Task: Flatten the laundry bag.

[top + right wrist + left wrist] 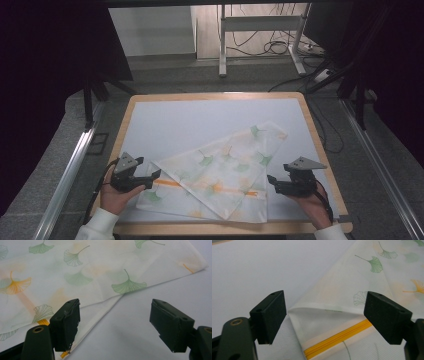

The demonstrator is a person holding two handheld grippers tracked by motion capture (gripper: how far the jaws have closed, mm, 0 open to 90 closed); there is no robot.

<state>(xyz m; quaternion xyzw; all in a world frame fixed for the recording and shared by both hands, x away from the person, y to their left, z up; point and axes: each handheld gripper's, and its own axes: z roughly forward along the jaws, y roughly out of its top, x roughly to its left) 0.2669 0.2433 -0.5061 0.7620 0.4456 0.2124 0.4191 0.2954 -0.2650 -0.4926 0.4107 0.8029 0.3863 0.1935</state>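
Folded cloth (220, 172), left claw (325, 318) spread wide around its corner, right claw (116, 323) spread, empty.

I count one cloth (220, 172) on the worktop (210, 117), folded and printed with leaves, with one orange stripe (172, 183) across it. I have two claws, a left claw (155, 176) and a right claw (272, 181), each with two black jaws, and two hands hold them.

Right tongs (115, 325) spread wide, leaf-print cloth (75, 272) edge beside one jaw, white table (155, 282)
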